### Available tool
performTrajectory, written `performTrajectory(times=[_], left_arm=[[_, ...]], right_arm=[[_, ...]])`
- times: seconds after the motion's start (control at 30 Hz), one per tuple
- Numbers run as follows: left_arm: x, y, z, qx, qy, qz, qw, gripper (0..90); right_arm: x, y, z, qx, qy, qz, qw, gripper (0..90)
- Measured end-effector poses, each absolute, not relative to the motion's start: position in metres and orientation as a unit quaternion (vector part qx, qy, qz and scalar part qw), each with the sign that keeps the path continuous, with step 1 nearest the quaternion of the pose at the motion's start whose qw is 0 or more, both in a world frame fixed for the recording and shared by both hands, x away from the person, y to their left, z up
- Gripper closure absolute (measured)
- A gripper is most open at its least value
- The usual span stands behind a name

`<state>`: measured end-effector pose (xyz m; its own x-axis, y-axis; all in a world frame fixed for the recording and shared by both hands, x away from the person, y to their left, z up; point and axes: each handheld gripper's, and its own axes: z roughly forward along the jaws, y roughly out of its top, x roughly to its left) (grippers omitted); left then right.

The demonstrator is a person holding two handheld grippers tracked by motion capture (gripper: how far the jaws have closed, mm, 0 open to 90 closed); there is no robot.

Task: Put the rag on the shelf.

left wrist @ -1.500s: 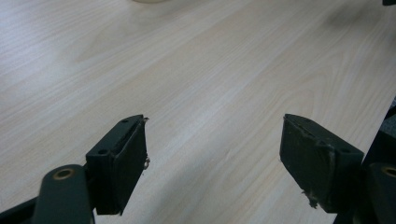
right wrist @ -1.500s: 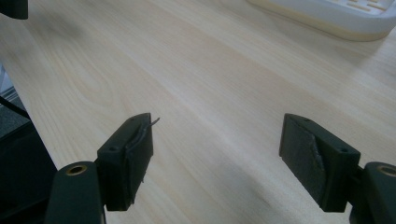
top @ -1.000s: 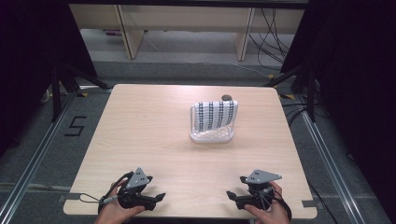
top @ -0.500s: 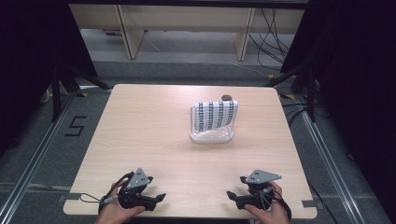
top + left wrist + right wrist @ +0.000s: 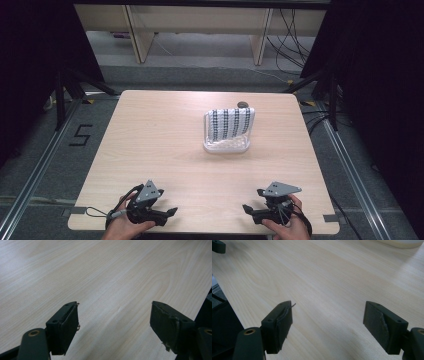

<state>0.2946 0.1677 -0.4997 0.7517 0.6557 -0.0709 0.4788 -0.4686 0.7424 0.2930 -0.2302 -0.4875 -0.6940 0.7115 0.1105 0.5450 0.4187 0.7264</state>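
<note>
Light wood table [image 5: 150, 145], rounded corners. White basket [image 5: 226, 145] right of centre, toward the far edge, striped cloth [image 5: 231, 122] draped over it. Small dark object [image 5: 242, 104] just behind, near the far edge.

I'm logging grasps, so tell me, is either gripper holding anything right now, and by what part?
Nothing is held. The left gripper and right gripper are both open over bare table.

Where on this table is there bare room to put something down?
Nearly everywhere. The table is bare wood across its whole left half, and across the wide strip between the white basket with the striped cloth and the near edge. That edge is taken at its corners by the left gripper and right gripper, both open. A small dark thing sits behind the basket.
</note>
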Motion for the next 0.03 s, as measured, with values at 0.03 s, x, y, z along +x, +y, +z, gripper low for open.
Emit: performTrajectory(times=[0.03], left_arm=[[0.2950, 0.1677, -0.5000, 0.849, 0.336, 0.115, 0.392, 22.6]], right_arm=[[0.2923, -0.2300, -0.4871, 0.382, 0.834, 0.383, 0.103, 24.6]])
